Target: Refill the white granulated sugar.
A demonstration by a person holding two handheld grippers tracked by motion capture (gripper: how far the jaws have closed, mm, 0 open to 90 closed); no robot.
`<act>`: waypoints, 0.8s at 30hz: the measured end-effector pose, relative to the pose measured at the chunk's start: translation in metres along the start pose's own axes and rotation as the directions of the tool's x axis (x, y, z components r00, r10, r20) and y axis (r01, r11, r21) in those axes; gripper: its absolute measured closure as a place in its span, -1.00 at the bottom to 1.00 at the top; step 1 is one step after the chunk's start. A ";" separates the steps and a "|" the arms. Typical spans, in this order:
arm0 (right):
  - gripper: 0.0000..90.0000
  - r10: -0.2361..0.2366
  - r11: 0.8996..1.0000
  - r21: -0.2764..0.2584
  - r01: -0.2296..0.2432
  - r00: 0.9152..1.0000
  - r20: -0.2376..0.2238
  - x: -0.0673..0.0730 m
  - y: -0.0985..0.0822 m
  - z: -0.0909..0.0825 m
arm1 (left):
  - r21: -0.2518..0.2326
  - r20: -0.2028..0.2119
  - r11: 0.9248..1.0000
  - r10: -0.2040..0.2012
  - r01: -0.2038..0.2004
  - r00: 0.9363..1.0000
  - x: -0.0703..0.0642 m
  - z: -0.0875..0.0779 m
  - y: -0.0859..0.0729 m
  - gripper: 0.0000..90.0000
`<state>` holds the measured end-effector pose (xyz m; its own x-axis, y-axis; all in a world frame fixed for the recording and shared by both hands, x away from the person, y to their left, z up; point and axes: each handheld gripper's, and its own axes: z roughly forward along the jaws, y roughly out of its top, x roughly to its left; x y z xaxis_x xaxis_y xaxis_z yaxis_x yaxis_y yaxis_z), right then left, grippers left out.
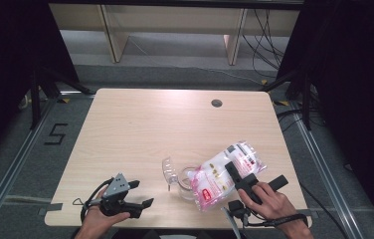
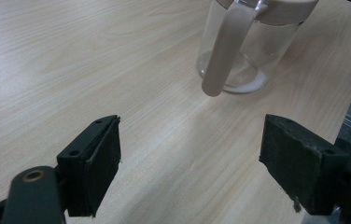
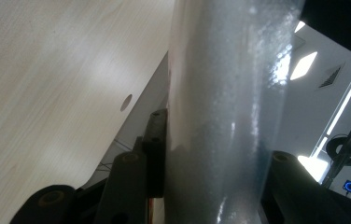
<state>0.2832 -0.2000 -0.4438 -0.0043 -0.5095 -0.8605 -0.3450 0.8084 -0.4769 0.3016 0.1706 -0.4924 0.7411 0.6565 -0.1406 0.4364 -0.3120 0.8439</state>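
Note:
A clear plastic pitcher [image 1: 182,180] stands near the table's front middle, its clear lid flap [image 1: 167,168] tipped up to the left. In the left gripper view the pitcher [image 2: 257,51] shows a pale handle [image 2: 223,51] and a little white at its bottom. A bag of white contents with pink print [image 1: 221,174] leans with its lower end at the pitcher's mouth. My right gripper [image 1: 257,174] is shut on the bag [image 3: 229,93], which sits between its jaws [image 3: 211,154]. My left gripper [image 1: 143,193] is open and holds nothing at the front left, and points toward the pitcher [image 2: 190,154].
The light wooden table [image 1: 140,129] has a round cable hole [image 1: 217,103] at the back right, and the right gripper view shows this hole [image 3: 126,102] too. Dark floor, metal rails and stands surround the table. A wooden frame stands behind it.

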 end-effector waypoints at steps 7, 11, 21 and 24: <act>0.46 0.007 1.000 -0.001 -0.007 1.000 0.001 0.000 0.000 -0.001 | 0.021 -0.008 1.000 0.007 -0.006 1.000 0.001 -0.001 0.000 -0.56; 0.46 0.006 1.000 -0.004 -0.006 1.000 0.003 0.000 0.000 -0.001 | 0.020 -0.009 1.000 0.004 -0.004 1.000 0.001 -0.001 0.000 -0.56; 0.50 -0.011 1.000 -0.017 0.011 1.000 0.008 0.002 0.001 -0.001 | 0.017 -0.010 1.000 0.008 -0.007 1.000 0.001 -0.001 0.000 -0.56; 0.50 -0.018 1.000 -0.021 0.018 1.000 0.006 0.001 0.001 -0.001 | -0.009 0.004 1.000 -0.012 0.012 1.000 -0.001 0.000 0.000 -0.56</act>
<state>0.2822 -0.1997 -0.4457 0.0077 -0.5222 -0.8528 -0.3646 0.7926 -0.4887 0.3012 0.1702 -0.4929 0.7379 0.6575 -0.1527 0.4404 -0.2976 0.8470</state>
